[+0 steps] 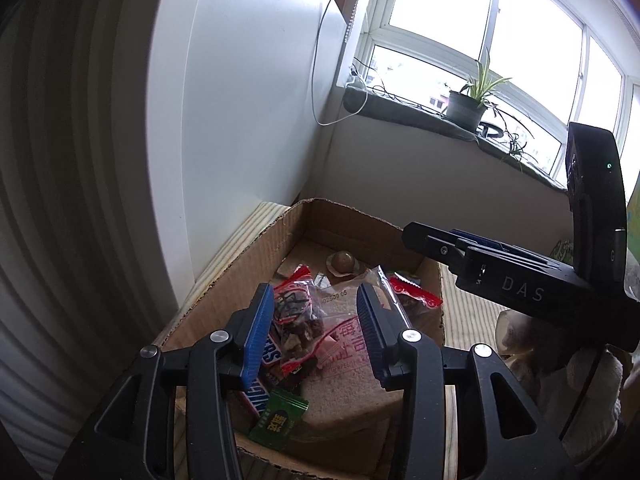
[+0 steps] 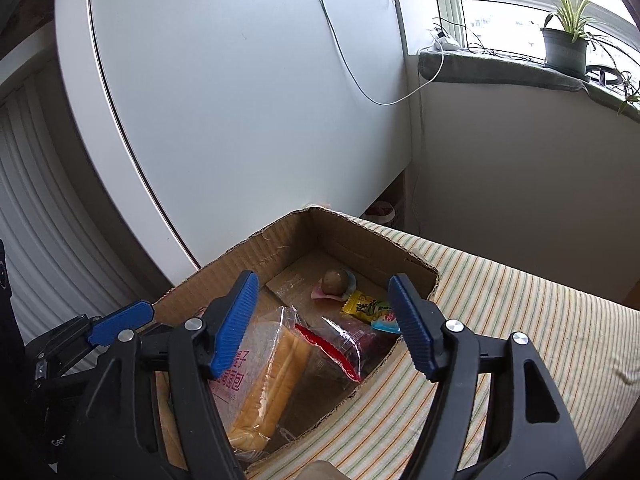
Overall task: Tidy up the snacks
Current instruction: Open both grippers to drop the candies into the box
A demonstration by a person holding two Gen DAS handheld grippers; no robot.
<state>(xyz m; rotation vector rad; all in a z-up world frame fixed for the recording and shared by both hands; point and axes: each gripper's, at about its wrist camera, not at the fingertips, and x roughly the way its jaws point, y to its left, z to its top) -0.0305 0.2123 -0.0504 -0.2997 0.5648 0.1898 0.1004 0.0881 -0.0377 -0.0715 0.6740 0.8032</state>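
An open brown corrugated cardboard box (image 2: pixel 280 248) with torn upper edges is being seen resting on a cream cloth with thin green and orange stripes (image 2: pixel 520 320), close against a white panelled wall (image 2: pixel 240 100). The left gripper (image 1: pixel 316 332), black-framed with ribbed blue pads, is being held over the near part of the box with its jaws parted and nothing pinched between them; the snacks are lying below the pads, not against them. Directly beneath it a clear bag of dark dried snacks with a red zigzag top (image 1: pixel 296 312) is lying over a Snickers bar in a blue and brown wrapper (image 1: pixel 264 376), with a small green sachet (image 1: pixel 280 416) at the near edge and a transparent bag of pale sliced bread printed in red characters (image 1: pixel 348 360) beside them. The right gripper (image 2: pixel 324 324), of the same build, is being held above the box with its jaws spread wide and empty. Between its pads, lower down, the bread bag (image 2: pixel 272 372) is leaning next to a clear packet with a red serrated strip (image 2: pixel 332 352). Toward the far corner a round brown ball in a clear wrapper (image 2: pixel 335 282) and a small yellow packet (image 2: pixel 368 306) are lying on the box floor. A potted green plant (image 2: pixel 566 40) is standing on the grey window sill (image 2: pixel 500 66).
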